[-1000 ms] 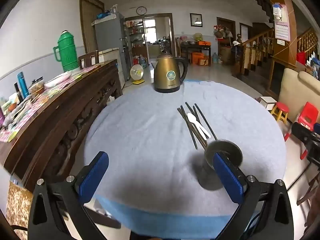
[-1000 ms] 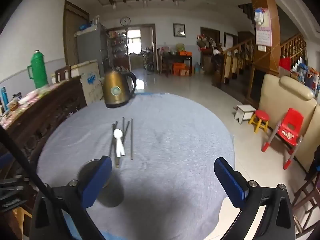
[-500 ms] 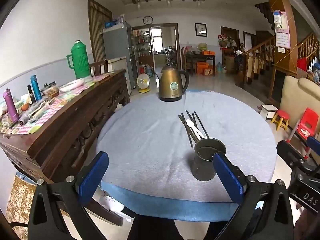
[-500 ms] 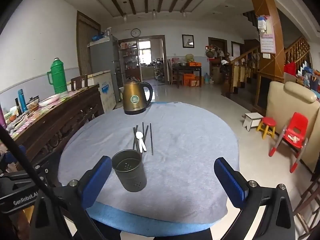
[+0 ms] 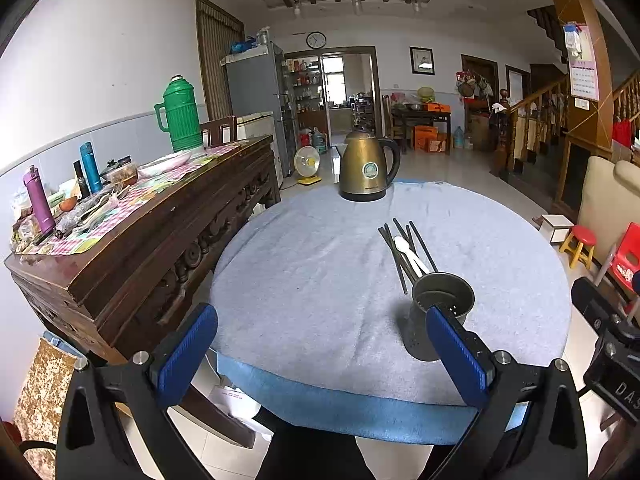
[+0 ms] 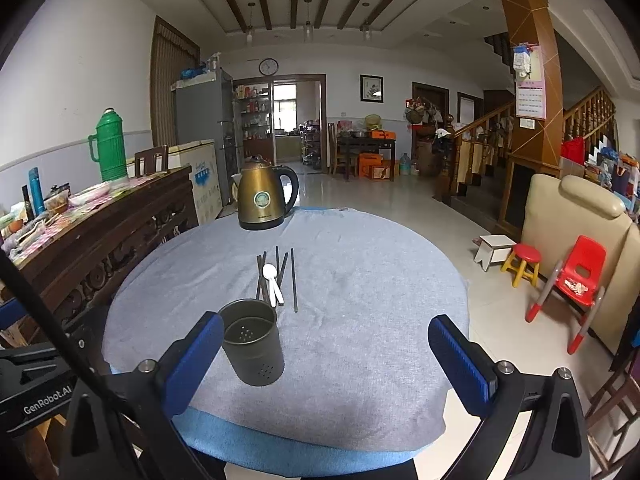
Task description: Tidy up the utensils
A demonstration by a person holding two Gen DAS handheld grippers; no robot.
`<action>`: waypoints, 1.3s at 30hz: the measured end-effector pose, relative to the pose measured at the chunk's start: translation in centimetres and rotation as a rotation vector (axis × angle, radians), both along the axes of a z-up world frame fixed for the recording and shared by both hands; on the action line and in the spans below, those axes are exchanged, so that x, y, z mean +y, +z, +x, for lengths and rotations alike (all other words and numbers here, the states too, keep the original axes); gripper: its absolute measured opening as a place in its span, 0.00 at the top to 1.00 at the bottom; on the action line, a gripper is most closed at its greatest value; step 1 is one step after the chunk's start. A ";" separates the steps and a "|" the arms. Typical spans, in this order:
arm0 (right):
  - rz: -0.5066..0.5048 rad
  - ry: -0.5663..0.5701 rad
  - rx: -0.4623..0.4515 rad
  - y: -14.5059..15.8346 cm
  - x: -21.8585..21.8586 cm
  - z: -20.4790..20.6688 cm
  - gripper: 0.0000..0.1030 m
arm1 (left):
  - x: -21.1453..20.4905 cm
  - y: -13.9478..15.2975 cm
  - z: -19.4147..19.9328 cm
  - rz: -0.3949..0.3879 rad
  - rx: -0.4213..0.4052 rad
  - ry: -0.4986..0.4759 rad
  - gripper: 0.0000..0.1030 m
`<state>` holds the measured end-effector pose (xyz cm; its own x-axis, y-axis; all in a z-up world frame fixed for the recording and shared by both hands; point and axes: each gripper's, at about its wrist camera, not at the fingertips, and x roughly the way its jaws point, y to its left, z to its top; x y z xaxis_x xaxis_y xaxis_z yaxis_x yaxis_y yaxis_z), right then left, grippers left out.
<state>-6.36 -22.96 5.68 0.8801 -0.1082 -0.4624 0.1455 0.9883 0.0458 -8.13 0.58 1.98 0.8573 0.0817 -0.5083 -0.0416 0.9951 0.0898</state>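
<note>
Both claws wide, empty — holder (image 6: 253,347) by right claw (image 6: 326,352) left finger, chopsticks (image 6: 280,276) beyond.

Black handheld grippers, blue-padded fingers (image 5: 188,350)
Silver screws studded the frames; white "GenRobot.AI" lettering marked the left gripper (image 6: 40,396).

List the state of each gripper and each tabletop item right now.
left gripper: open, empty
right gripper: open, empty
utensil holder: upright, empty
chopsticks: lying loose on the cloth
white spoon: lying across the chopsticks
kettle: upright, lid shut
</note>
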 end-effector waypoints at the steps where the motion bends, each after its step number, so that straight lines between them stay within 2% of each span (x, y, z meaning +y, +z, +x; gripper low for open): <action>1: 0.000 0.002 0.000 0.0 0.0 0.0 0.00 | 0.1 0.0 0.0 -0.004 -0.002 0.002 0.00; 13: -0.012 0.015 0.011 0.0 0.3 0.1 0.00 | -0.2 -0.1 -0.1 0.007 -0.003 0.004 0.00; 39: 0.000 0.018 0.035 -0.4 0.6 0.4 0.00 | -0.4 -1.0 0.4 0.002 0.047 0.001 0.00</action>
